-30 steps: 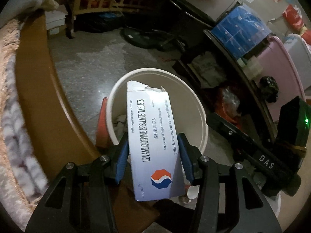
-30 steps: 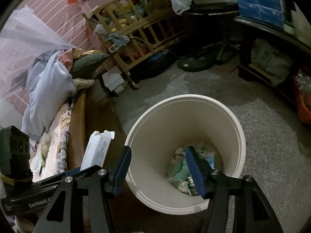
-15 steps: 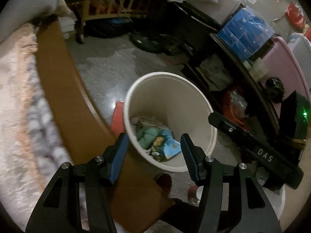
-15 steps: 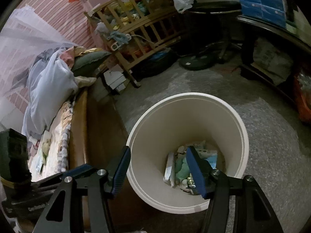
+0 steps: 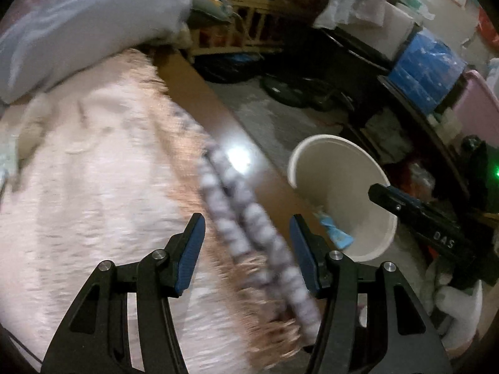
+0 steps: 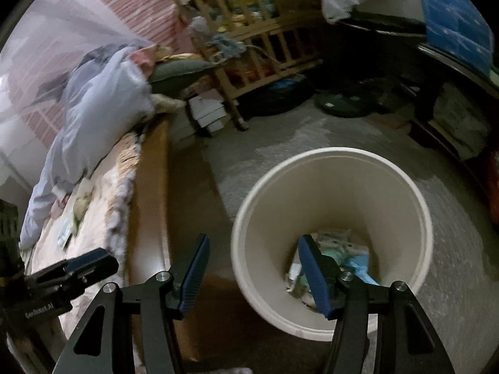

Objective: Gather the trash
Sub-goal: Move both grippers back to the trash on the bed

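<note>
A cream trash bin point(image 6: 402, 184) stands on the floor beside the bed, with several pieces of trash point(image 6: 343, 249) at its bottom. It also shows in the left wrist view point(image 5: 340, 143) at the right. My left gripper point(image 5: 246, 252) is open and empty above the bed's pink fringed blanket point(image 5: 93, 187). My right gripper point(image 6: 252, 274) is open and empty over the bin's near left rim; its arm shows in the left wrist view point(image 5: 436, 237). The left gripper shows at the lower left of the right wrist view point(image 6: 90, 265).
The brown wooden bed rail point(image 6: 149, 205) runs between the blanket and the bin. A pale blue quilt point(image 5: 78, 21) is heaped at the bed's far end. A wooden crib point(image 6: 259, 46), a dark shelf point(image 5: 421, 118) and clutter ring the grey floor point(image 6: 280, 137).
My left gripper dropped the white tablet box into the bin, then swung left from over the bin to over the bed. My right gripper stayed by the bin.
</note>
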